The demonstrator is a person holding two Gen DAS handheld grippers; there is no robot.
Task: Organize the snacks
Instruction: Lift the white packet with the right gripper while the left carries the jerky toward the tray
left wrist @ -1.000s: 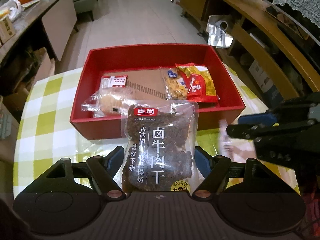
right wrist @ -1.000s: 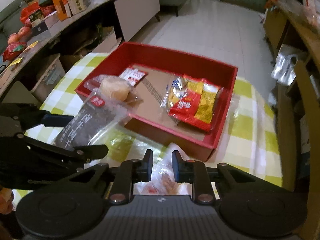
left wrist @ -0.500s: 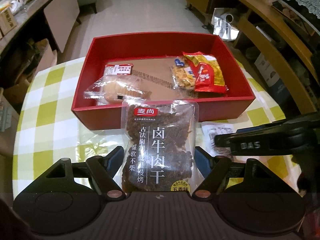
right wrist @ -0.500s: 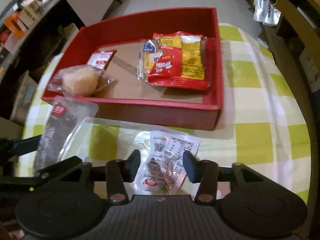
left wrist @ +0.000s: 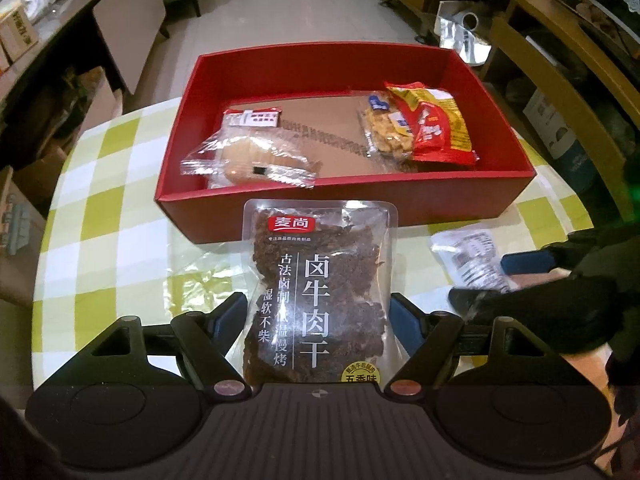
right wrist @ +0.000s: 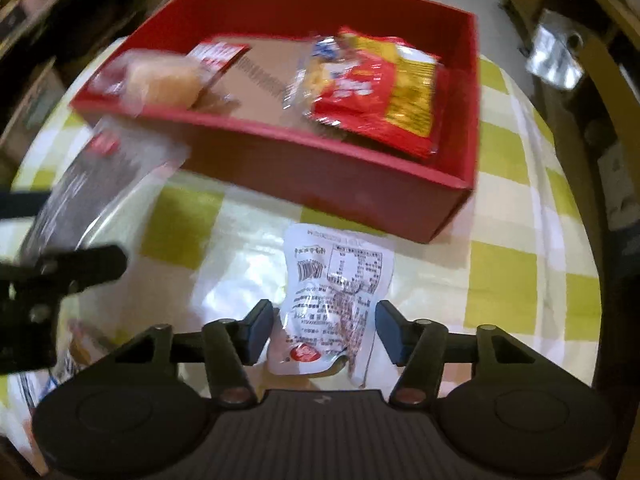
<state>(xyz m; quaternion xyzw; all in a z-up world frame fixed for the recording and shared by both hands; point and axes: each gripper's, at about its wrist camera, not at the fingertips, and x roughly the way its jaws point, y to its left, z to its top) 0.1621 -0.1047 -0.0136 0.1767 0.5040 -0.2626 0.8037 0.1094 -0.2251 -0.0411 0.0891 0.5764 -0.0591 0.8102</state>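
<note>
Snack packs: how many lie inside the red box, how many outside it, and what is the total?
Inside the red box: 4: bun, small red pack, cracker pack, red-yellow pack.
Outside: 2: jerky pack, white pack.
Total: 6

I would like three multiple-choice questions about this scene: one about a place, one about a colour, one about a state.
1. Where does the white packet lie?
A. in the box
B. on the tablecloth, before the box
C. on the floor

2. What colour is the box?
A. red
B. blue
C. green

3. What does the left gripper hold?
A. nothing
B. a cup
C. the dark jerky pouch

Answers:
1 B, it lies on the checked cloth.
2 A, the walls are red.
3 C, the pouch sits between its fingers.
</note>
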